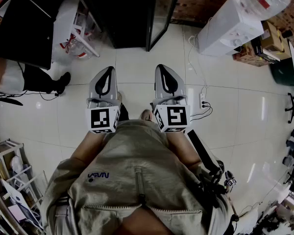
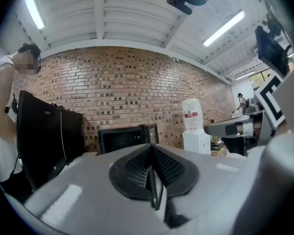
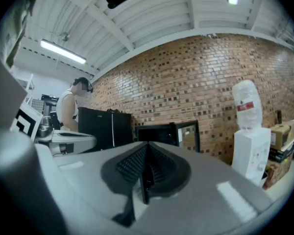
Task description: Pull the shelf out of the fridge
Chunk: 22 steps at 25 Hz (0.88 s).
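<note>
A small black fridge (image 1: 122, 13) stands against the far wall, its glass door (image 1: 164, 13) swung open to the right. The inside is dark and I cannot make out a shelf. In the head view my left gripper (image 1: 106, 77) and right gripper (image 1: 167, 75) point side by side at the fridge, well short of it, above the tiled floor. Both are shut with nothing between the pads. The left gripper view shows the left gripper (image 2: 152, 173) with the fridge (image 2: 125, 138) beyond its closed jaws. The right gripper view shows the right gripper (image 3: 146, 173) with the fridge (image 3: 157, 133) and its door (image 3: 188, 133) beyond.
A white water dispenser (image 1: 230, 26) stands right of the fridge, with boxes (image 1: 264, 43) past it. A taller black cabinet (image 1: 29, 28) is at the left, and a person (image 1: 10, 77) stands beside it. A power strip (image 1: 202, 100) and cables lie on the floor.
</note>
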Motion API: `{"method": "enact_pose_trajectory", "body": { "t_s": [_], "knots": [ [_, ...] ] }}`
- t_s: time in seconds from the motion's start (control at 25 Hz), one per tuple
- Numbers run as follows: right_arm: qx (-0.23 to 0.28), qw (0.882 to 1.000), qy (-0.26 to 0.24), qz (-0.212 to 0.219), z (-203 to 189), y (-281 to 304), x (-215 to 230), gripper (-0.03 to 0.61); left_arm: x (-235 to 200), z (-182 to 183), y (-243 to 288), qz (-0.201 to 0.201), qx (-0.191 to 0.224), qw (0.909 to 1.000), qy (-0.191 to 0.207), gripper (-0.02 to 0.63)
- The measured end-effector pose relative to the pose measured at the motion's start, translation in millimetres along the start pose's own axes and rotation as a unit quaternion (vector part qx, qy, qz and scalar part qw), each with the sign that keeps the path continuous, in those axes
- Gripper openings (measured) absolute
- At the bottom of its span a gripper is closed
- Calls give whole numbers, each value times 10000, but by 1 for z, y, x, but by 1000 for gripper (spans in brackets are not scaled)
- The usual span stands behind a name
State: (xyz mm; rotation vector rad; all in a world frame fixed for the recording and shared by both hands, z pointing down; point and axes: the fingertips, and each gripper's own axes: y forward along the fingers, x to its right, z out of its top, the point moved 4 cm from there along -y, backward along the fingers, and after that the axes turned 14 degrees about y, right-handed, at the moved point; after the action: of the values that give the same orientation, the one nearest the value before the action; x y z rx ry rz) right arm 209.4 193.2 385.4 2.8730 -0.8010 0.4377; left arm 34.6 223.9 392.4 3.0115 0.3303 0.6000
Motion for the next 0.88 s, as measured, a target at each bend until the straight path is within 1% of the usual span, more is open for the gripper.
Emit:
{"method": "enact_pose_trajectory", "body": {
  "t_s": [0.2, 0.4, 0.52, 0.64, 0.76, 0.88],
  "knots": [
    [-54, 9999, -16, -157, -10, 32, -4, 3, -22, -18, 21, -131, 32, 9999, -40, 6],
    [-69, 9993, -125, -337, -12, 85, -8, 3, -57, -38, 69, -346, 124, 9993, -49, 6],
    [-50, 9988, -129, -474, -7, 127, -12, 3, -89, -43, 103, -483, 254, 9985, -23, 6],
    [-24, 9984, -121, -554, -1, 173, -25, 3, -130, -50, 133, -530, 317, 9981, -43, 6],
    [4, 9981, -61, -618, 4, 209, -39, 3, -166, -54, 153, -580, 415, 9975, -9, 6],
    [-35, 9978, -7, -662, 6, 237, -43, 3, -189, -61, 171, -586, 440, 9973, -31, 6]
  ]
}}
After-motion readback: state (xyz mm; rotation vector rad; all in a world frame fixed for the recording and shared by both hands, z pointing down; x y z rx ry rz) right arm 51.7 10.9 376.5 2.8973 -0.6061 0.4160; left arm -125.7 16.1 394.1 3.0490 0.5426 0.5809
